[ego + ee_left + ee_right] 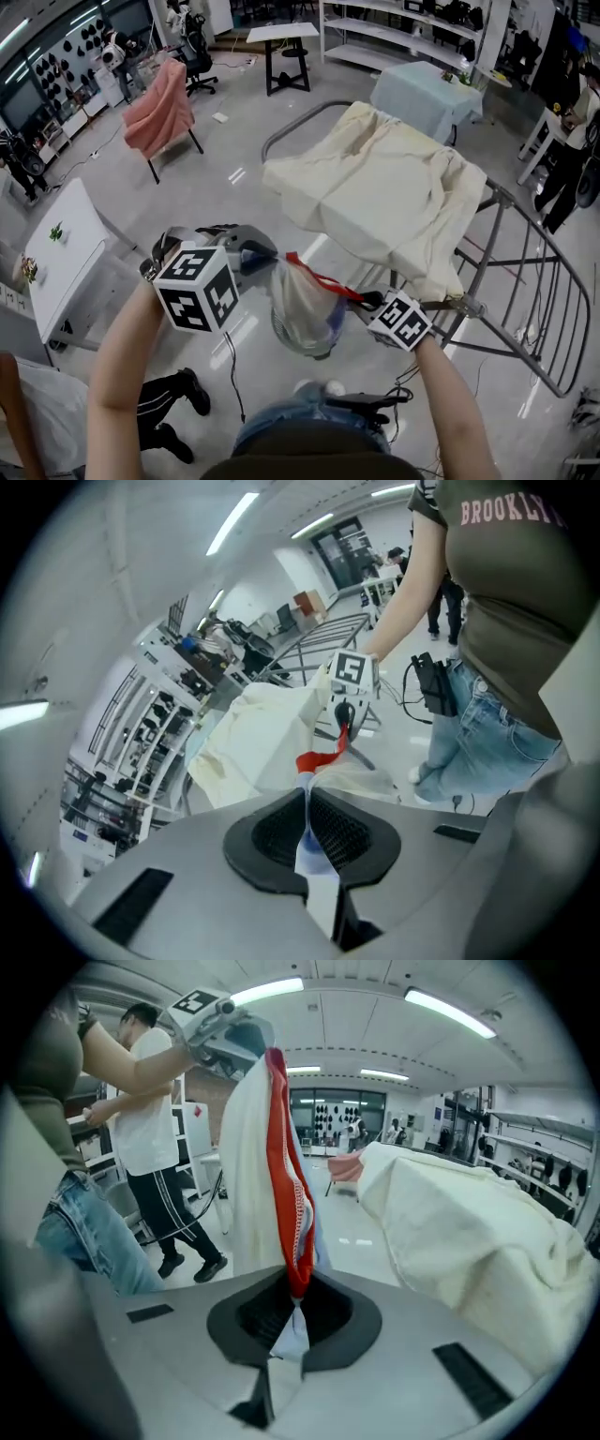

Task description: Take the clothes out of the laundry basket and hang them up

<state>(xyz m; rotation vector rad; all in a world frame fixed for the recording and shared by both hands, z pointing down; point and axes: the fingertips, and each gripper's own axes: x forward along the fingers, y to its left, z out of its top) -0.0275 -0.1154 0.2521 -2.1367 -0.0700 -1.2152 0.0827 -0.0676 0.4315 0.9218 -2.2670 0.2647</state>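
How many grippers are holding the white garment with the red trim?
2. The left gripper is shut on one end of the garment, at the left in the head view. The right gripper is shut on its red-trimmed end, at the right.

We see our right gripper with its jaws pinched together on a white garment. They grip it at the red trim, and a pale blue scrap pokes through below. The garment stretches up and left to the left gripper, which holds its upper end. To the right, a cream cloth lies draped in heavy folds. Left of the garment stands a person in a white shirt and dark trousers. Nearer us are blue jeans.
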